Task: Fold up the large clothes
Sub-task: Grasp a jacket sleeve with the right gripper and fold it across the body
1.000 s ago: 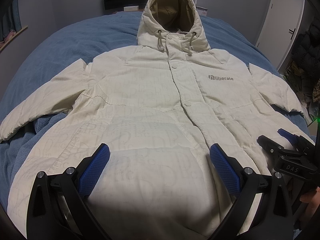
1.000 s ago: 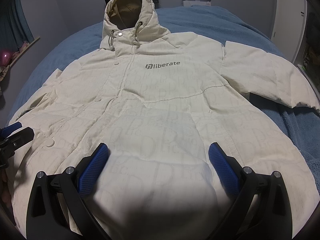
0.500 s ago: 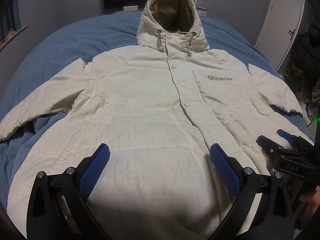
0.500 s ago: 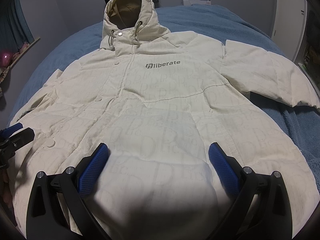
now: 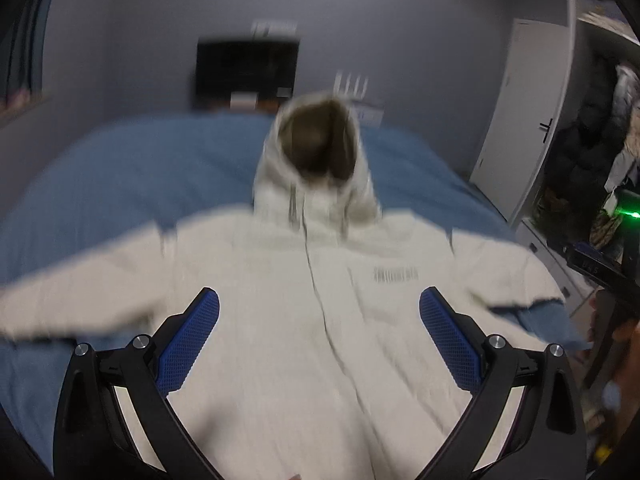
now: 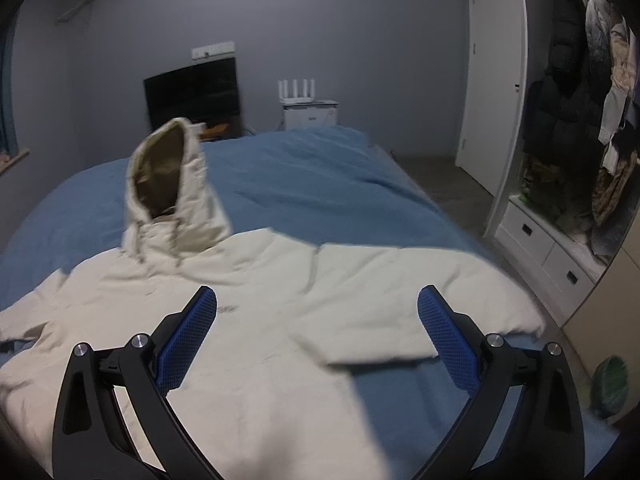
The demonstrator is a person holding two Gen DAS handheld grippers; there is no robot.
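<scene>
In the blurred left wrist view, the left gripper [image 5: 319, 340] is hovering with jaws spread wide and empty over the cream jacket [image 5: 280, 320], which is lying front-up on the blue bed [image 5: 120, 176]. In the right wrist view, the right gripper [image 6: 318, 340] is likewise gaping, empty, facing the outstretched right sleeve [image 6: 420, 300], probably lining up the first fold.

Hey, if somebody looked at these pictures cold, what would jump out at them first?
The big cream hooded jacket spread front-up across the blue bed, its hood propped open toward the far wall. Next, both open claws, left and right, each hovering above the jacket, holding nothing.
</scene>
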